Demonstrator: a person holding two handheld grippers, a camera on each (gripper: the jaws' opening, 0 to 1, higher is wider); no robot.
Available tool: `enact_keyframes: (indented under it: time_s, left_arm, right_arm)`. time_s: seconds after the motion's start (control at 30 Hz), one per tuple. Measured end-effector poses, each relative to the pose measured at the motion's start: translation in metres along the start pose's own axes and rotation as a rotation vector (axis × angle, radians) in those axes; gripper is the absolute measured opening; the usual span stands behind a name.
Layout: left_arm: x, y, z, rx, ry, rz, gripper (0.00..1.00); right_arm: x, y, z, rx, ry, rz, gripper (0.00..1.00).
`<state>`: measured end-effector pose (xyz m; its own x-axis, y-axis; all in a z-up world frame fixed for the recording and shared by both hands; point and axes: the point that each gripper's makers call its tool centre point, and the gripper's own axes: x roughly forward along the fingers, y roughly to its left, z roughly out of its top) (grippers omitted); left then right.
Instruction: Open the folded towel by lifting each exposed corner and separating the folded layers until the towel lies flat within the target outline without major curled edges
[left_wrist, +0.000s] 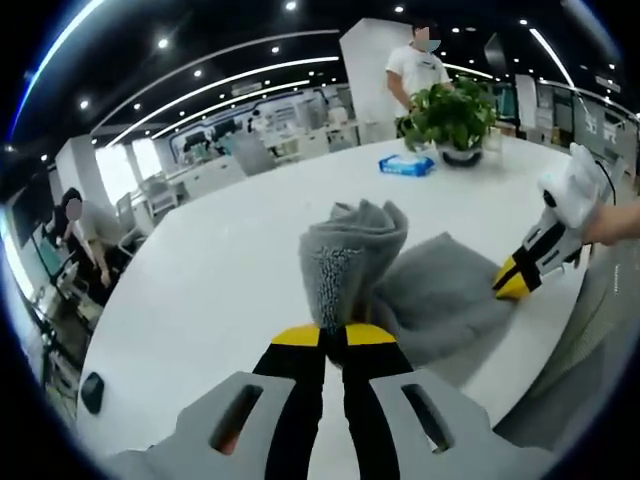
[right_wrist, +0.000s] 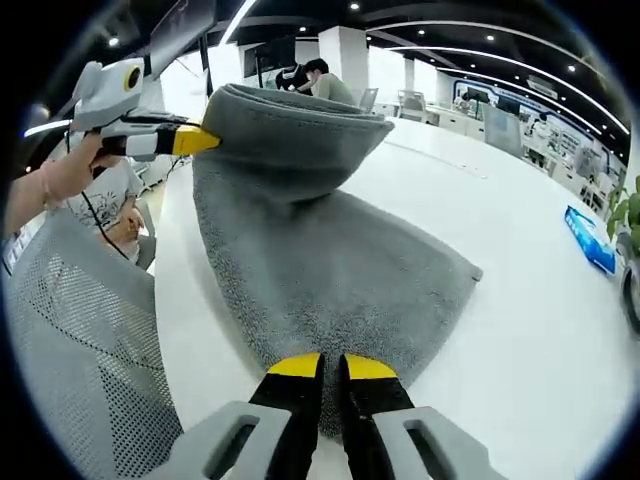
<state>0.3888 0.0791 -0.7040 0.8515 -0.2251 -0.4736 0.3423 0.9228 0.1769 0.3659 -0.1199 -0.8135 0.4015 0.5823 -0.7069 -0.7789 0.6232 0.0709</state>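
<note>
Open-plan office: long ceiling light strips (left_wrist: 215, 95), rows of desks (left_wrist: 300, 145), mesh office chair (right_wrist: 75, 340), big white table (left_wrist: 200, 290) with potted plant (left_wrist: 452, 118), people standing and seated in background.

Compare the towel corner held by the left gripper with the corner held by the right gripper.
The left gripper holds its part of the grey towel lifted off the white table, bunched into a raised fold. The right gripper holds its edge low, lying flat on the table. The lifted part curls over; the low part spreads smooth. Both grippers have their jaws shut on the same towel.
</note>
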Motion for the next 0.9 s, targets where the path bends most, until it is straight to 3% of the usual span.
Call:
enact_keyframes:
  time_s: [0.33, 0.9]
  left_arm:
    - [-0.002, 0.003, -0.012, -0.011, 0.024, 0.005, 0.04]
    - [-0.005, 0.008, -0.050, -0.069, 0.107, 0.002, 0.04]
  right_arm:
    - [-0.001, 0.001, 0.000, 0.001, -0.001, 0.000, 0.04]
    - [0.000, 0.001, 0.000, 0.001, -0.004, 0.002, 0.04]
